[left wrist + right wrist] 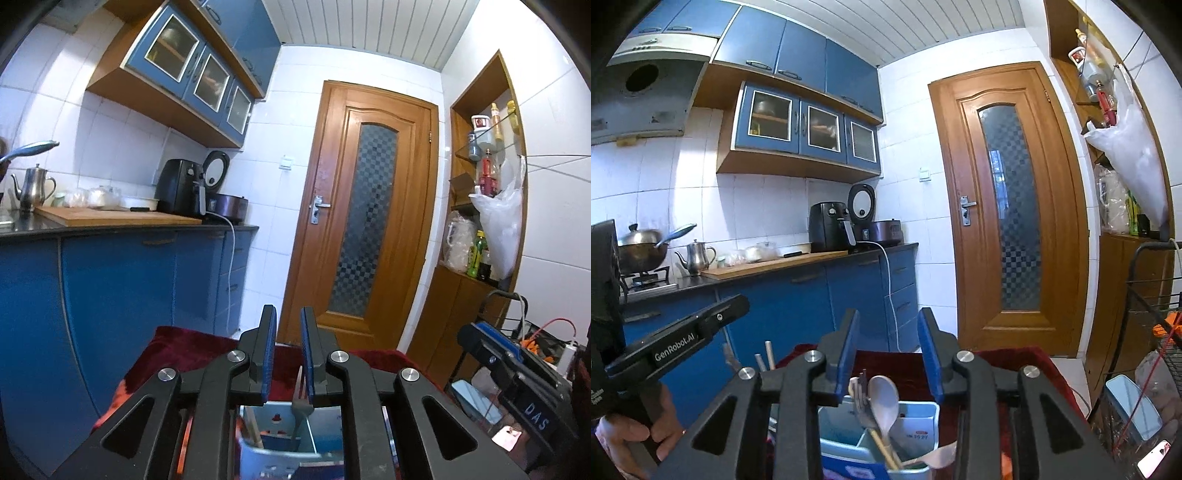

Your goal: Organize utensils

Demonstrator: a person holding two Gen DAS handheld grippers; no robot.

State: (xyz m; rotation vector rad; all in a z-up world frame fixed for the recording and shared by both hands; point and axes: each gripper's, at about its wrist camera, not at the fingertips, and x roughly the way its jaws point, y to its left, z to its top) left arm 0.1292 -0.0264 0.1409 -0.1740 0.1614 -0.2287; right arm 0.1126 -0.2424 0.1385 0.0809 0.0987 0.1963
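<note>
- The left gripper (289,354) stood with its blue pads a narrow gap apart, nothing pinched between them
- Just below its right pad a fork (301,406) stood tines up in a metal holder (325,432), a wooden stick beside it
- The right gripper (889,354) was spread wide and held nothing
- Directly beneath its fingers sat a pale blue utensil holder (923,424) with a spoon (883,400), bowl upward, plus chopsticks and a fork head behind
- Both holders rested on a dark red cloth (1015,365)
- A hand (624,443) gripped the left tool's handle at the right gripper's left
</note>
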